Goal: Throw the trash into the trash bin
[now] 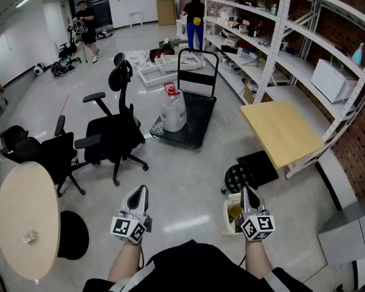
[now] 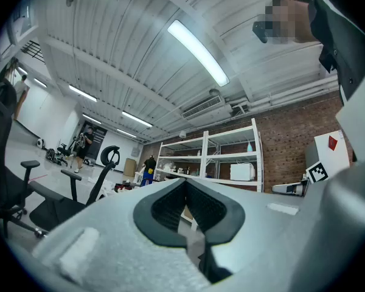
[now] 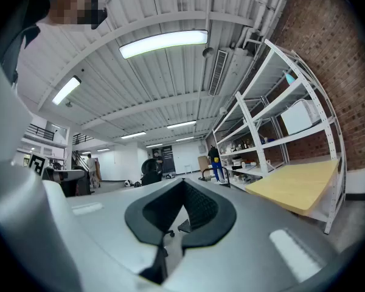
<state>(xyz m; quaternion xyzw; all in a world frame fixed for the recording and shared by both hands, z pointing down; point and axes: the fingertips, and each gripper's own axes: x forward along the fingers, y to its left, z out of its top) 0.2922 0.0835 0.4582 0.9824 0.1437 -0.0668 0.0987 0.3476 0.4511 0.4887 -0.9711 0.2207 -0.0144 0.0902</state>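
The left gripper (image 1: 140, 190) and the right gripper (image 1: 246, 190) are held low and near, each with its jaws pressed together on nothing and each bearing a cube of black-and-white square markers. The pale, open-topped bin (image 1: 227, 219) stands on the floor just left of the right gripper. What looks like a crumpled scrap of trash (image 1: 29, 237) lies on the round table (image 1: 15, 205) at the near left, well apart from both, and farther off a jug (image 1: 173, 111) stands on a cart (image 1: 198, 126), its label too small to read.
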